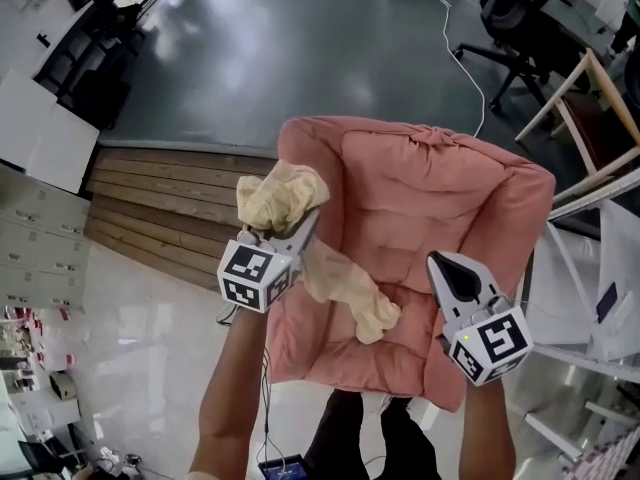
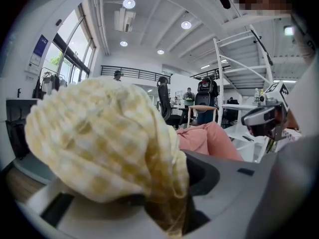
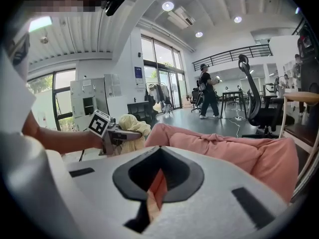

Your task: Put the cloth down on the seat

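A yellow checked cloth point(image 1: 283, 196) is bunched over my left gripper point(image 1: 297, 230), whose jaws are shut on it. A tail of the cloth hangs down onto the pink cushioned seat point(image 1: 430, 198). In the left gripper view the cloth point(image 2: 99, 138) covers most of the jaws, and the seat point(image 2: 209, 141) lies just beyond. My right gripper point(image 1: 455, 273) hovers over the seat's right half, shut with nothing in it. In the right gripper view the seat point(image 3: 224, 148) stretches ahead, and the cloth point(image 3: 130, 123) shows at the left.
A black office chair point(image 1: 510, 18) and a wooden chair frame point(image 1: 590, 118) stand beyond the seat at the right. White racking point(image 1: 590, 298) is close on the right, grey cabinets point(image 1: 40, 238) on the left. A person point(image 3: 207, 91) walks far off.
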`<act>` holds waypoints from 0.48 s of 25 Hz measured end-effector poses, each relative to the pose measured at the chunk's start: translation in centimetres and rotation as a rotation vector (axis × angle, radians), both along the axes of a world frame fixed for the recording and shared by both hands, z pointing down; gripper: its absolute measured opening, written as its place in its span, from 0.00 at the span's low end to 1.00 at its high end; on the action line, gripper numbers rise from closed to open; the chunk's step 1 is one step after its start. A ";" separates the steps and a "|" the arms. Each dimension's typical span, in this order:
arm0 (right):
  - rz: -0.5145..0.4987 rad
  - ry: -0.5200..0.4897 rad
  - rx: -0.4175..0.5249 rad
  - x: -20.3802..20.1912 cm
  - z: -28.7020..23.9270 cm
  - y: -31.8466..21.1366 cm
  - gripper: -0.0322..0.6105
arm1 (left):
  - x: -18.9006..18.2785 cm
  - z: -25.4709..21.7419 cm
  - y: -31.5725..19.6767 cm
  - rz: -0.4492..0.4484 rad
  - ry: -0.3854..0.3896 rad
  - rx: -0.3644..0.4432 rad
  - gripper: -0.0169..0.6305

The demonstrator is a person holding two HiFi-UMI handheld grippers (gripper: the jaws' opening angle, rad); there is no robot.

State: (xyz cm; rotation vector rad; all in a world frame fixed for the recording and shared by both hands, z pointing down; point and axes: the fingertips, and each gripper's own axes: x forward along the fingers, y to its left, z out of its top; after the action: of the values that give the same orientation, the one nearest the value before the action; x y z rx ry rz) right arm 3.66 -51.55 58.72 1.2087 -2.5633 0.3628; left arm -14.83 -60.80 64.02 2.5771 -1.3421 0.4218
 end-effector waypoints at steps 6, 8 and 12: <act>-0.016 0.018 -0.044 -1.8 3.3 -0.6 0.04 | -1.0 5.2 -0.8 -0.013 0.004 -0.054 0.28; -0.017 0.022 -0.054 -2.1 4.3 -0.9 0.04 | -1.3 7.0 -1.2 -0.018 0.007 -0.082 0.29; -0.022 0.026 -0.073 -2.3 5.8 -1.3 0.04 | -1.6 10.9 -1.3 -0.025 0.004 -0.149 0.32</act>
State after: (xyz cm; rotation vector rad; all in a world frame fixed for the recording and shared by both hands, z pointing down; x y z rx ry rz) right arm 1.39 -52.83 64.52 1.1513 -2.5167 0.4286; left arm -16.39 -62.14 74.87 2.4364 -1.2888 0.4928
